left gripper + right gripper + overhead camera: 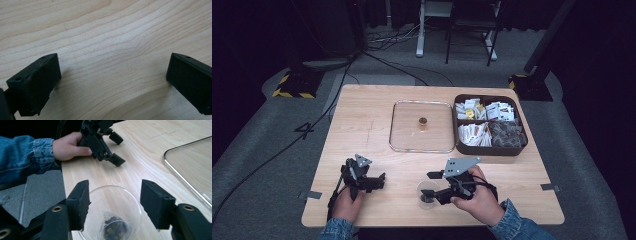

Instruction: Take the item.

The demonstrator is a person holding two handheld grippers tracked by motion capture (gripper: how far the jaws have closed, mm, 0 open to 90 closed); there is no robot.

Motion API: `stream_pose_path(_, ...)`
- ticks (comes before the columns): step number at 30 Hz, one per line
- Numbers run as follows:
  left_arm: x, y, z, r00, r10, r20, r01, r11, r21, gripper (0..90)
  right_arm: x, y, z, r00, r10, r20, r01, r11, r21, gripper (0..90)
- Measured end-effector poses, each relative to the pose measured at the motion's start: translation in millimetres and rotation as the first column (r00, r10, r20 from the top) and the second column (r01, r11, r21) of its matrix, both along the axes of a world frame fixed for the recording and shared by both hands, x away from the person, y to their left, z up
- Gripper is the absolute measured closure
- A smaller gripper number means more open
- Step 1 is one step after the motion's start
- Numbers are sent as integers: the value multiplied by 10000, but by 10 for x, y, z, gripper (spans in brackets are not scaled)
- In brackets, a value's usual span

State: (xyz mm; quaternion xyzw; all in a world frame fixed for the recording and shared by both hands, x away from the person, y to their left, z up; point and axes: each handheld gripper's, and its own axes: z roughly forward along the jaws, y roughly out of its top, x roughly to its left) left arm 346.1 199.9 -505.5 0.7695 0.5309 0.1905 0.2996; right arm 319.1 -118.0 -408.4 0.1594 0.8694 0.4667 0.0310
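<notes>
A clear plastic cup (427, 194) stands near the table's front edge, and a pyramid tea bag (113, 228) with dark leaves lies in its bottom. My right gripper (431, 187) is open, one jaw on each side of the cup (112, 207), its right jaw apart from the rim. My left gripper (378, 182) rests at the front left, held by a hand in a denim sleeve. It is open over bare wood (112, 77) with nothing between its jaws. The left gripper (118, 149) also shows beyond the cup in the right gripper view.
A clear glass lid (402, 135) with a small gold knob (423, 121) lies flat at mid table. To its right stands a brown compartment box (457, 145) with several packets of tea. Bare wood lies between the lid and the grippers.
</notes>
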Motion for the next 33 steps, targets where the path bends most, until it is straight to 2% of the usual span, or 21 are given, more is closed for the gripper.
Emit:
stream_pose_path(7, 3, -1, -1, 10000, -19, 1, 19, 10000, -11, 0, 43, -118, 94, 9982, -533, 278, 521, 9978, 417, 336)
stream_pose_path(12, 2, -2, -1, 10000, -11, 3, 11, 10000, -19, 0, 77, -283, 197, 9941, -979, 466, 946, 9933, 671, 309)
stream_pose_path(20, 0, -2, -1, 10000, -11, 12, 11, 10000, -5, 0, 132, -551, 280, 9866, -1539, 549, 1509, 9870, 551, 282)
stream_pose_path(25, -2, -2, 0, 10000, 1, 3, -1, 10000, 9, 0, 175, -728, 282, 9792, -1950, 551, 1927, 9802, 448, 276)
stream_pose_path(33, 13, 3, 2, 9999, -122, -2, 122, 9999, 51, 0, 243, -1011, 286, 9588, -2710, 851, 2692, 9626, 317, 276)
